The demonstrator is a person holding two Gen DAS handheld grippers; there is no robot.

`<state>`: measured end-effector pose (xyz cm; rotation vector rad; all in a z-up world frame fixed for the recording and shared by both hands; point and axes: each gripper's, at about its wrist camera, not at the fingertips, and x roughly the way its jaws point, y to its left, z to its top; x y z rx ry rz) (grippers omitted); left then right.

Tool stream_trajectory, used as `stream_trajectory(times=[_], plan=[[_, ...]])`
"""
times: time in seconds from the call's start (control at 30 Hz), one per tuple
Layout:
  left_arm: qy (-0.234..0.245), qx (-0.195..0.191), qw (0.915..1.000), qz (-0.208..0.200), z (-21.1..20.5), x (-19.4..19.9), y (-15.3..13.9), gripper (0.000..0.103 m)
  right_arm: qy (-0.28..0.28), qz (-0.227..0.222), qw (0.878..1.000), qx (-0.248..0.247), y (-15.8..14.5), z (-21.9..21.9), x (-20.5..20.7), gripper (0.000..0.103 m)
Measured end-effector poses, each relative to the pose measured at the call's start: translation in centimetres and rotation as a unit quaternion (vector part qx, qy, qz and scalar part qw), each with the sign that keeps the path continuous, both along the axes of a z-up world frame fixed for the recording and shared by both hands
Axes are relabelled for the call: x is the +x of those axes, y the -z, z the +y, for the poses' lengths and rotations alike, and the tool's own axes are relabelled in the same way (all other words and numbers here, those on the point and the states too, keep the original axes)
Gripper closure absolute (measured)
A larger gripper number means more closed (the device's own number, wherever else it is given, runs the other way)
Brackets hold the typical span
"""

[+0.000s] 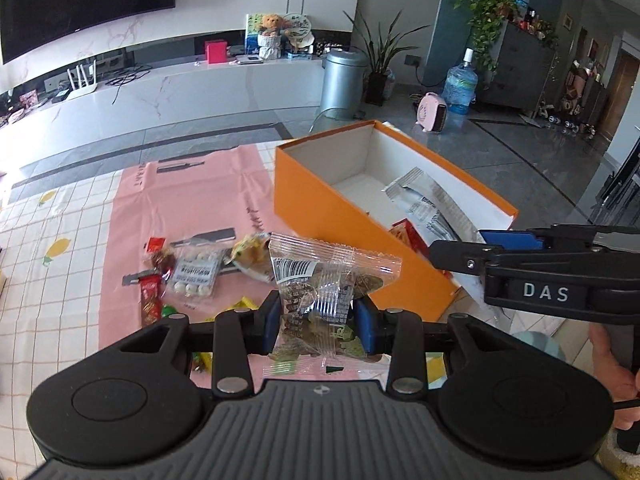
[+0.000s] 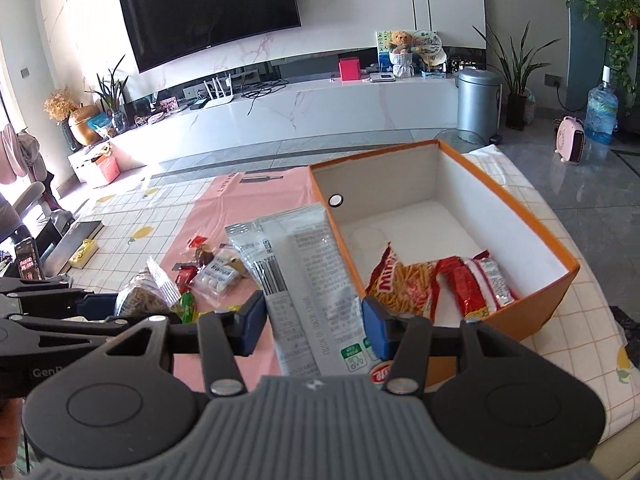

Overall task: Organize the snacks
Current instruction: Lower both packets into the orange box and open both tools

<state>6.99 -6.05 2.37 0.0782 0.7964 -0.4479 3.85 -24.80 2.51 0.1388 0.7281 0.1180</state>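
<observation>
The desk (image 2: pixel 132 216) wears a checked cloth with a pink sheet (image 1: pixel 192 196) laid across its middle. On the right half of the desk sits an orange box (image 2: pixel 556 292), open on top, its long axis running from the near edge toward the far edge. Inside it, at the near end, lie a yellow-and-red chip bag (image 2: pixel 404 284) and a red-and-white packet (image 2: pixel 480 280), side by side.

The right tongs (image 2: pixel 314 326) are part closed on a long silver packet (image 2: pixel 304 276), pads pressing both its long edges. The packet's long axis runs away from the camera, its top end tilted left, and it hangs over the box's near left wall.

The left tongs (image 1: pixel 316 322) are narrowly closed on a clear packet (image 1: pixel 320 280) of brownish snacks, held above the pink sheet near the box's left wall; its sealed top edge points up and away, barcode facing the camera.

Loose on the pink sheet, left of the box, lie a small bag of white balls (image 1: pixel 194 274), red wrappers (image 1: pixel 150 304) and what seems a yellow-green candy (image 1: pixel 244 304), partly hidden.
</observation>
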Motion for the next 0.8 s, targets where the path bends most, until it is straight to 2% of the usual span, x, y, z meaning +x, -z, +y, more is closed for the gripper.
stream_trajectory(times=[0.1, 0.37, 0.67, 0.8], plan=[[0.025, -0.008, 0.9996, -0.006, -2.0, 1.0, -0.7, 0.060, 0.007, -0.001, 1.000, -0.012, -0.8, -1.5, 1.1, 0.053], [0.083, 0.014, 0.9964, -0.013, -7.7, 4.5, -0.6, 0.060, 0.035, 0.022, 0.999, -0.023, -1.3, -6.5, 5.2, 0.053], [0.123, 0.051, 0.9910, 0.009, -12.0, 8.8, 1.6, 0.060, 0.045, 0.082, 0.995, -0.039, 1.7, -10.7, 10.8, 0.053], [0.137, 0.090, 0.9865, 0.013, -13.4, 10.7, 3.1, 0.060, 0.035, 0.108, 0.992, -0.055, 3.4, -11.4, 13.2, 0.053]])
